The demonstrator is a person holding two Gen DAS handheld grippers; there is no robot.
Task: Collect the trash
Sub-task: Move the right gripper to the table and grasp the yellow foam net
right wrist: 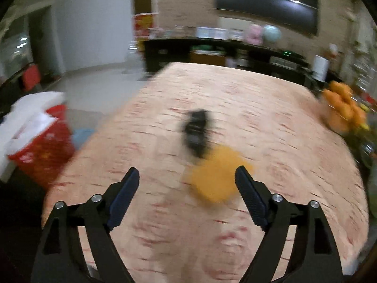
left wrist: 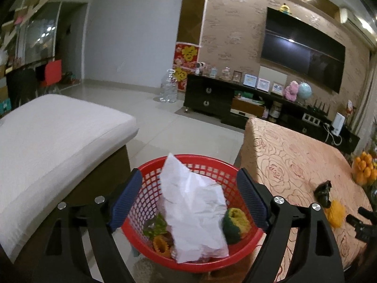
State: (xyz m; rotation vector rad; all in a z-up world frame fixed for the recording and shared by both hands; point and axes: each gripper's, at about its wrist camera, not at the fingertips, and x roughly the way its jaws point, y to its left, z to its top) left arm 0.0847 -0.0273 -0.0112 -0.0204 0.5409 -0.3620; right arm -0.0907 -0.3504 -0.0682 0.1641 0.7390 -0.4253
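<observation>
While two scraps wait on the tabletop [right wrist: 235, 108], we line up the right tool [right wrist: 187, 176] on the orange one.

We judge the step in hand to be picking up the orange crumpled scrap [right wrist: 215, 176], which lies near the right tool's right finger, not centred between the spread, empty jaws; we should shift right until it sits between the pads, come down to the cloth, then clench without snagging the fabric. The dark scrap [right wrist: 196, 135] just beyond it, apparently touching, should be left for a later pass. Over the red basket [left wrist: 186, 254] at the tabletop's left, our left tool [left wrist: 188, 188] is released, pads apart and empty. The basket holds a crumpled white paper [left wrist: 195, 212], a green-and-yellow wad [left wrist: 235, 221] and smaller yellow and green bits.
</observation>
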